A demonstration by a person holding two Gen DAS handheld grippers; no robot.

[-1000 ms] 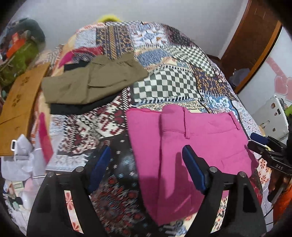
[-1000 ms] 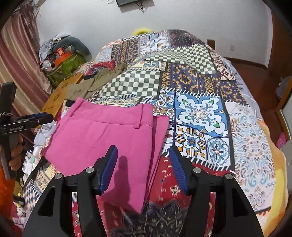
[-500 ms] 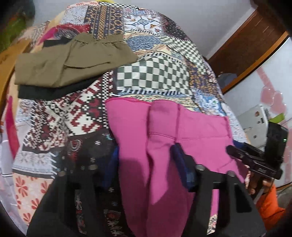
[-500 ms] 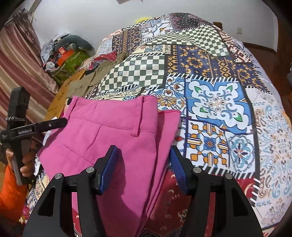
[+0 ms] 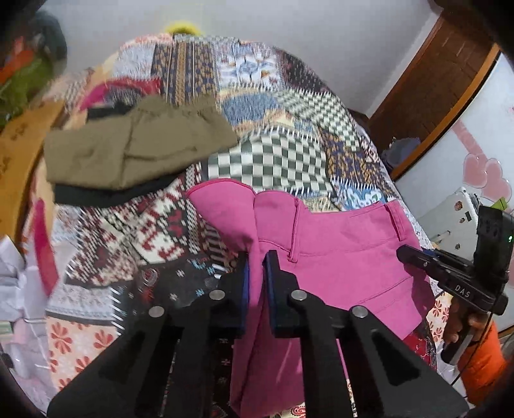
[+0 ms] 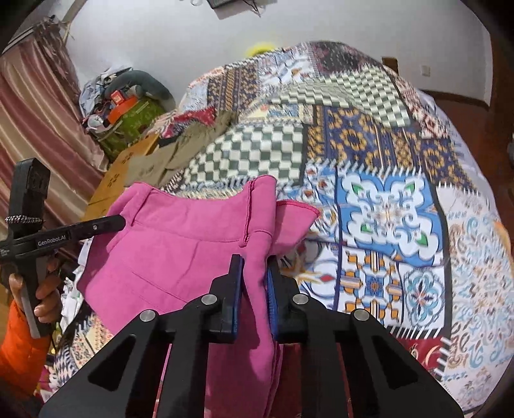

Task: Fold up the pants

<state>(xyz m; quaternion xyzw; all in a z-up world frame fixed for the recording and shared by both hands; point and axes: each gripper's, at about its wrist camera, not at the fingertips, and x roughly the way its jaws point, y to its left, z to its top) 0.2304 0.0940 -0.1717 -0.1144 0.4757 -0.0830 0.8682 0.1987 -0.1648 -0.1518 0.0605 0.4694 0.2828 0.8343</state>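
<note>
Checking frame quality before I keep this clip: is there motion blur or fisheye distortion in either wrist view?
Left wrist view: patchwork quilt and olive garment smeared by motion, left gripper and pink pants sharper. Right wrist view: quilt blurred toward the right edge, right gripper crisp. Both bow straight lines, with dark corners.

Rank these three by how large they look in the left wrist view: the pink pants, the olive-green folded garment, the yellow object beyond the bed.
1. Pink pants, largest, though nearest the camera and clamped in the left tongs.
2. Olive-green folded garment.
3. Yellow object, smallest, but farthest away and partly hidden.
</note>
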